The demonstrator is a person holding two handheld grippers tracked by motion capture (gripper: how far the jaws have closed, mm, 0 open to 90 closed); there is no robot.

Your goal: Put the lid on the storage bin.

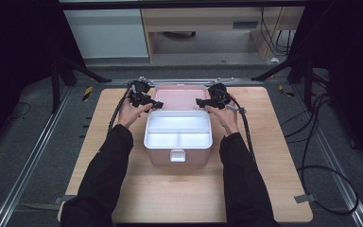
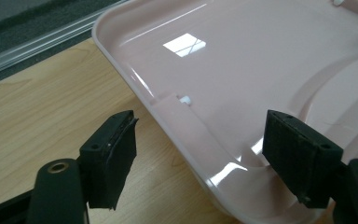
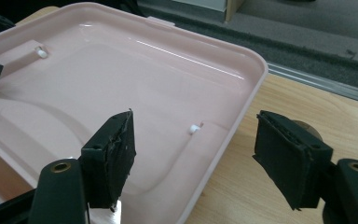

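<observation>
A pink storage box stands mid-table with a white latch on its front and a white divided tray seated in its top. Its pink lid is swung open behind it and lies back, its inner face up. My left gripper is open at the lid's left edge; in the left gripper view the lid has its rim between the spread jaws of that gripper, untouched. My right gripper is open at the right edge, and this gripper straddles the rim of the lid without contact.
The wooden table has bare room in front of the box and to both sides. Black cables trail from the grippers along the person's forearms. Metal rails and grey floor border the table; furniture stands behind.
</observation>
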